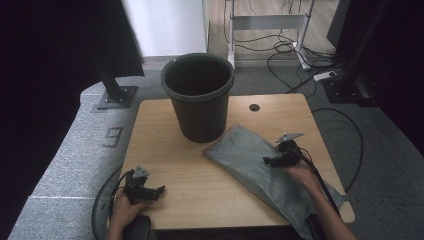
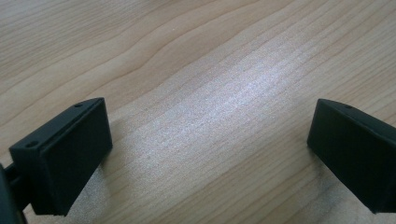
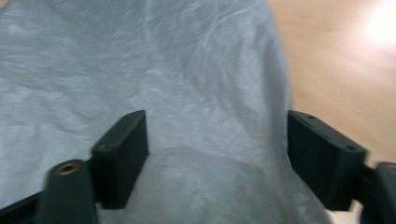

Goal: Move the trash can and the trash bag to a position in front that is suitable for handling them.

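**Jaws spread over the bin liner**

The right gripper hangs wide open, empty, above the grey plastic bag, one jaw near the bag's edge. The bag lies flat on the table, just beside the black bin, its tail hanging over the near edge. The left gripper waits open over bare wood. I'd pinch only the top layer at the edge, so the mouth opens.

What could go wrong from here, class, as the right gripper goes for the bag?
The right gripper is open over the flat grey bag; its jaws may slide on the thin film instead of pinching it. The bag overhangs the table edge and could slip off. Lifted, it might knock the bin.
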Tool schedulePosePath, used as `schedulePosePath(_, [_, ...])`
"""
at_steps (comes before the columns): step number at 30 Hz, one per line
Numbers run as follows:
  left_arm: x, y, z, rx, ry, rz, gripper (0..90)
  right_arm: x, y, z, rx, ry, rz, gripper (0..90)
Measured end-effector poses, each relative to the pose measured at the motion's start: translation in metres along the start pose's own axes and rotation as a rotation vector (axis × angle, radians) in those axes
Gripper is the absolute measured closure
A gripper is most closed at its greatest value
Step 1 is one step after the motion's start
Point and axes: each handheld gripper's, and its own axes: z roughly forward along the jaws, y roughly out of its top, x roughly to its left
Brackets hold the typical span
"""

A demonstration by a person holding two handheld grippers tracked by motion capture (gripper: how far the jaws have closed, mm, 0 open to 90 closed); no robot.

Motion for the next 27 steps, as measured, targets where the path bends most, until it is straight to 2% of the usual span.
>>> schedulePosePath(1, [0.0, 0.0, 0.0, 0.0, 0.0, 0.0, 0.0, 0.008, -0.002, 0.006, 0.017, 0.017, -0.018, 16.9])
schedulePosePath(3, [0.0, 0.0, 0.0, 0.0, 0.0, 0.0, 0.0, 0.013, -0.002, 0.008, 0.036, -0.033, -0.057, 17.1])
schedulePosePath(4, [0.0, 0.0, 0.0, 0.0, 0.0, 0.0, 0.0, 0.013, -0.002, 0.008, 0.036, -0.033, -0.057, 17.1])
schedulePosePath(6, [0.0, 0.0, 0.0, 0.0, 0.0, 0.0, 0.0, 0.01, -0.001, 0.005, 0.031, -0.086, -0.074, 15.7])
schedulePosePath(7, [0.0, 0.0, 0.0, 0.0, 0.0, 0.0, 0.0, 0.003, 0.002, -0.003, 0.026, -0.142, -0.077, 14.5])
schedulePosePath(8, [0.0, 0.0, 0.0, 0.0, 0.0, 0.0, 0.0, 0.001, 0.004, -0.009, 0.014, -0.153, -0.079, 14.5])
schedulePosePath(10, [0.0, 0.0, 0.0, 0.0, 0.0, 0.0, 0.0, -0.001, 0.006, -0.015, -0.005, -0.149, -0.075, 14.5])
schedulePosePath(11, [0.0, 0.0, 0.0, 0.0, 0.001, 0.0, 0.0, 0.001, 0.01, -0.025, -0.034, -0.103, -0.068, 14.6])
schedulePosePath(12, [0.0, 0.0, 0.0, 0.0, 0.001, 0.0, 0.0, 0.001, 0.01, -0.025, -0.034, -0.103, -0.068, 14.6])
schedulePosePath(13, [0.0, 0.0, 0.0, 0.0, 0.001, 0.0, 0.0, 0.011, 0.011, -0.023, -0.024, -0.029, -0.095, 13.9])
schedulePosePath(14, [0.0, 0.0, 0.0, 0.0, 0.001, 0.0, 0.0, 0.011, 0.011, -0.023, -0.024, -0.029, -0.095, 13.9])
schedulePosePath(15, [0.0, 0.0, 0.0, 0.0, 0.001, 0.0, 0.0, 0.023, 0.008, -0.014, 0.0, 0.012, -0.12, 13.5])
schedulePosePath(16, [0.0, 0.0, 0.0, 0.0, 0.001, 0.0, 0.0, 0.023, 0.008, -0.014, 0.0, 0.012, -0.12, 13.5])
schedulePosePath(17, [0.0, 0.0, 0.0, 0.0, 0.001, -0.001, 0.0, 0.035, 0.003, 0.002, 0.046, 0.05, -0.137, 11.5])
schedulePosePath(18, [0.0, 0.0, 0.0, 0.0, 0.001, -0.001, 0.0, 0.035, 0.003, 0.002, 0.046, 0.05, -0.137, 11.5])
schedulePosePath(19, [0.0, 0.0, 0.0, 0.0, 0.001, -0.001, 0.0, 0.043, -0.002, 0.019, 0.088, 0.065, -0.154, 4.4])
schedulePosePath(20, [0.0, 0.0, 0.0, 0.0, 0.001, -0.001, 0.0, 0.043, -0.002, 0.019, 0.088, 0.065, -0.154, 4.4])
schedulePosePath(21, [0.0, 0.0, 0.0, 0.0, 0.001, -0.001, 0.0, 0.046, -0.007, 0.031, 0.126, 0.05, -0.172, 3.3])
schedulePosePath(22, [0.0, 0.0, 0.0, 0.0, 0.001, -0.001, 0.0, 0.044, -0.009, 0.034, 0.134, 0.052, -0.165, 0.4])
schedulePosePath(24, [0.0, 0.0, 0.0, 0.0, 0.001, -0.001, 0.0, 0.041, -0.01, 0.035, 0.12, 0.046, -0.155, 0.5])
schedulePosePath(27, [0.0, 0.0, 0.0, 0.0, 0.001, -0.001, 0.0, 0.022, -0.015, 0.029, 0.111, -0.01, -0.086, 0.7])
